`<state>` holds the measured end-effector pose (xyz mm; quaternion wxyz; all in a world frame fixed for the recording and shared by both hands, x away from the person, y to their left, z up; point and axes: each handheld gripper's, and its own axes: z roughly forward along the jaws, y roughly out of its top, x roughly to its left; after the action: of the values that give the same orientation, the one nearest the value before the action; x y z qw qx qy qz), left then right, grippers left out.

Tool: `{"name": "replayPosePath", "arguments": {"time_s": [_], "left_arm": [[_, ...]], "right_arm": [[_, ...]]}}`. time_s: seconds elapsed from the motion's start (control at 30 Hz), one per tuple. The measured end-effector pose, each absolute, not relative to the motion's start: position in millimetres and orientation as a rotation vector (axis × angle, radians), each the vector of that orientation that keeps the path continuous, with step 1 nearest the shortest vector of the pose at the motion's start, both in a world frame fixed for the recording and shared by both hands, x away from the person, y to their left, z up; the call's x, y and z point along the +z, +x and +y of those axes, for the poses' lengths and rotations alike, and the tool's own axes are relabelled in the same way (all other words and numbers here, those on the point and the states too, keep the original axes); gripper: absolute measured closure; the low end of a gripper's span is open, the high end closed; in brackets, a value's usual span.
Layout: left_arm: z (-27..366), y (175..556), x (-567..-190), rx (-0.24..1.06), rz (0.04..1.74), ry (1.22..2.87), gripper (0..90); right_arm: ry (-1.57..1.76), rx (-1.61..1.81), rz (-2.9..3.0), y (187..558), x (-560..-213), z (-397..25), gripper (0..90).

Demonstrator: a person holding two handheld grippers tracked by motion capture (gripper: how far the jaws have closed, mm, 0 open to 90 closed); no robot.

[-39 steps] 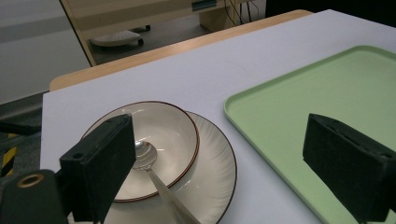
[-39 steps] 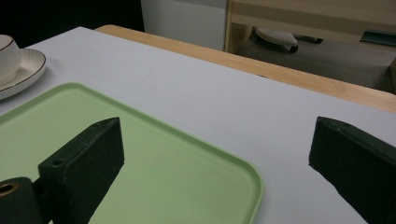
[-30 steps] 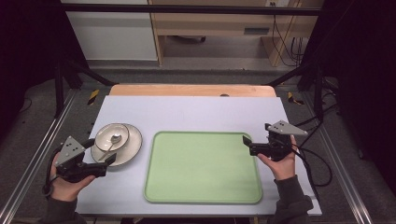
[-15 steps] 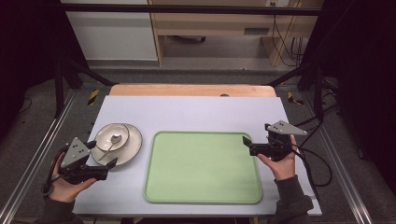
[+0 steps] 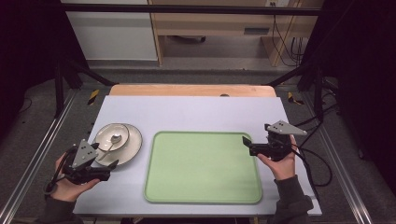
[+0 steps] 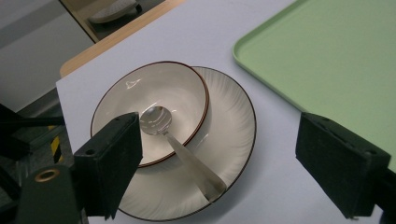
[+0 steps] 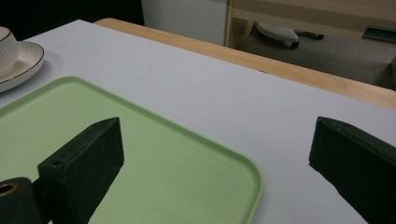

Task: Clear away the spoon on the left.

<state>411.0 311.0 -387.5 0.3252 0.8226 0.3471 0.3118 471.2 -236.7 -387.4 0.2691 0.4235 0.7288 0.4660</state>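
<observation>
A cream plate (image 5: 134, 143) lies at the table's left with a brown-rimmed bowl (image 5: 108, 133) on it. A metal spoon (image 5: 112, 142) rests in the bowl, its handle reaching onto the plate. An empty green tray (image 5: 203, 165) fills the middle. My left gripper (image 5: 110, 167) hovers open just in front of the plate. In the left gripper view the bowl (image 6: 159, 93), spoon (image 6: 184, 151) and plate (image 6: 236, 135) lie between its wide-open jaws (image 6: 224, 140). My right gripper (image 5: 246, 143) stands open at the tray's right edge, with the tray corner (image 7: 163, 172) between its jaws (image 7: 215, 140).
The white tabletop (image 5: 196, 112) ends at a wooden strip (image 5: 191, 90) along the far side. Black frame posts and cables stand to the right (image 5: 317, 93). The plate (image 7: 23, 63) and bowl (image 7: 5, 46) show far left in the right gripper view.
My left gripper has drifted slightly toward the table's front edge. The right gripper, plate, bowl, spoon and tray have not moved.
</observation>
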Motion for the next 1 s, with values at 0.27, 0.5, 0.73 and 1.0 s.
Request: {"name": "replayPosePath", "arguments": {"time_s": [0.27, 0.5, 0.73, 1.0], "left_arm": [[308.8, 412.9, -392.3, 0.862, 0.909, 2.22, 22.1], [308.1, 414.1, -396.8, 0.912, 0.908, 2.248, 34.7], [307.8, 414.8, -400.1, 0.947, 0.907, 2.283, 42.6], [309.0, 414.1, -400.4, 0.986, 0.916, 2.285, 54.4]], "right_arm": [[1.143, 1.255, 1.968, 471.3, -387.9, -236.3, 3.4], [1.144, 1.252, 1.971, 471.6, -388.4, -235.7, 3.3], [1.141, 1.242, 1.979, 472.1, -389.0, -235.5, 3.3], [1.141, 1.24, 1.985, 472.4, -389.7, -234.6, 3.2]]}}
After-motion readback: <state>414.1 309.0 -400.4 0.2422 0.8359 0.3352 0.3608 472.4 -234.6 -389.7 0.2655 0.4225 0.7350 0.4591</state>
